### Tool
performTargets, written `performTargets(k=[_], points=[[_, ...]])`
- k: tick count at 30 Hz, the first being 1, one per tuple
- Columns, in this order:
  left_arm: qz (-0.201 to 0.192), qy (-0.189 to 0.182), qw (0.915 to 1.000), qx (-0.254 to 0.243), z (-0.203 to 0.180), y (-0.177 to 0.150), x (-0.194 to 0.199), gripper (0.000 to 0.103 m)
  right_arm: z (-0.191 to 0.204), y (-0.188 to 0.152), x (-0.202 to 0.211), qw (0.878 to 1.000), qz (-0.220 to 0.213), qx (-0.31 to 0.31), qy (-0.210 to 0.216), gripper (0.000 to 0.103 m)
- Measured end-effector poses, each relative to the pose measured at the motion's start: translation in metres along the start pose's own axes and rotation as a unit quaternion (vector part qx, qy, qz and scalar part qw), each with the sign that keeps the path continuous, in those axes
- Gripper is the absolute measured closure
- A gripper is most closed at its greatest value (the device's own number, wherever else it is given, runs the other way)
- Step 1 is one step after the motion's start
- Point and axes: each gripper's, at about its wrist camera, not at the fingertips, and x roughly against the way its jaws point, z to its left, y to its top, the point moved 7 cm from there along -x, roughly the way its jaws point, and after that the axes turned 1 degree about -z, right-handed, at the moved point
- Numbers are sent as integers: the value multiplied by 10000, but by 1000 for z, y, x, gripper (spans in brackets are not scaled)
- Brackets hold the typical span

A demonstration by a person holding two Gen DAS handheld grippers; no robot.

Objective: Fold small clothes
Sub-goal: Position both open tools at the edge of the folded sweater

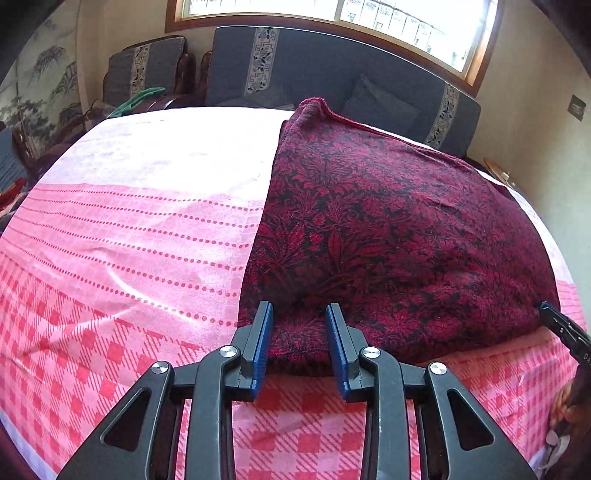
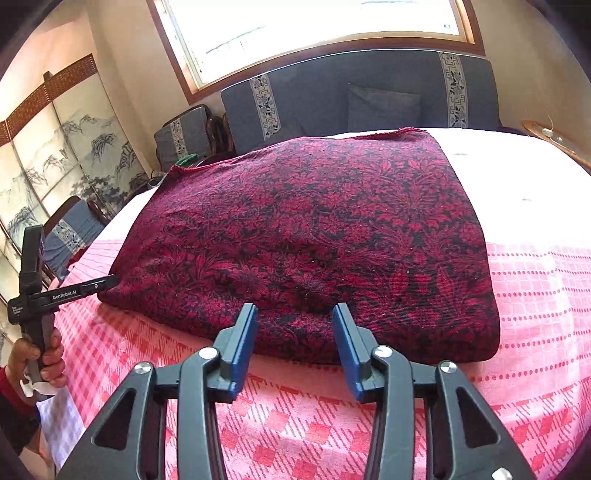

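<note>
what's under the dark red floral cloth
The dark red floral cloth lies on a pink checked bedspread, which shows all around it. Whatever sits directly beneath the cloth is covered.

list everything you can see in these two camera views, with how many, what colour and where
folded cloth: one, dark red with black floral pattern, lying on the bed cover near its front edge
bed cover: one, pink and white check with dotted lines, spread under the cloth
sofa: one, grey with patterned strips, behind the bed under the window
cushion: one, grey, on the sofa
window: one, wooden frame, above the sofa
armchair: one, grey cushions, dark wood, left of the sofa
painted screen: one, grey landscape panels, far left
left gripper: one, black with blue pads, jaws apart at the cloth's near edge
right gripper: one, same colours, jaws apart at the near edge
hand: one, gripping the left gripper's handle
</note>
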Motion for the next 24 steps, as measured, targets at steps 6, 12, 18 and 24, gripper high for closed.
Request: performTargets(k=[6, 12, 18, 24], points=[[-623, 38, 9980, -82, 5, 32, 40, 65, -10, 5, 18, 9978, -393, -421, 340, 58], [-116, -53, 9999, -31, 22, 70, 10, 56, -32, 28, 28, 9976, -566, -332, -228, 58], [224, 241, 9992, -246, 21, 84, -31, 56, -59, 22, -8, 9973, 89, -209, -695, 58], [172, 673, 9945, -784, 13, 92, -49, 56, -54, 17, -11, 9979, 114, -2, -639, 49]])
